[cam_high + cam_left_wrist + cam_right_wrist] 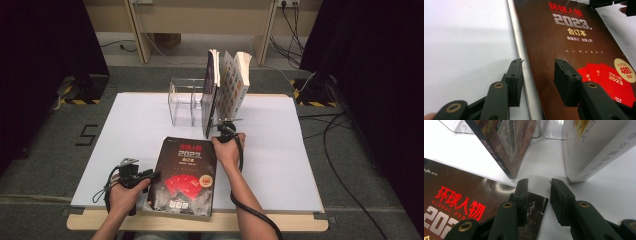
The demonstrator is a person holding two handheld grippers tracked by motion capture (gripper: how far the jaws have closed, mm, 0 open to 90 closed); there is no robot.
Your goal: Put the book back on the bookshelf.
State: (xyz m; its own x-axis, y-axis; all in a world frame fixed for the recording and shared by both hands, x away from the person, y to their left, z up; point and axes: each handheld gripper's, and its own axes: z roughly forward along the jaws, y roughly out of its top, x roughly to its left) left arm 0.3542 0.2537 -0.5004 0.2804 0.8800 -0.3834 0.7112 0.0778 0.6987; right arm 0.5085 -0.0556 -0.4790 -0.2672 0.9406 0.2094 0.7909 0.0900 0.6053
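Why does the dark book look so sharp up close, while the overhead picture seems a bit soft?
High view: soft overall, so the dark book's cover print barely reads; room edges fall into black. Left gripper view: the title is crisp, with a pale sheen down the book's left edge; the white table is nearly washed out. Right gripper view: the standing books are lit brightly and the near fingers blur slightly.

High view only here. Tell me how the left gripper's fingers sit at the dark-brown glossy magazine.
Observer: The left gripper is open, straddling the dark-brown glossy magazine's long edge: one finger over the cover, one over the white table.
Operator: Now report the right gripper.
Observer: The right gripper is open at the magazine's far corner; the corner lies under one finger.
Operator: Check the nearest upright book.
Observer: The dark upright book shows a barcode on its cover.
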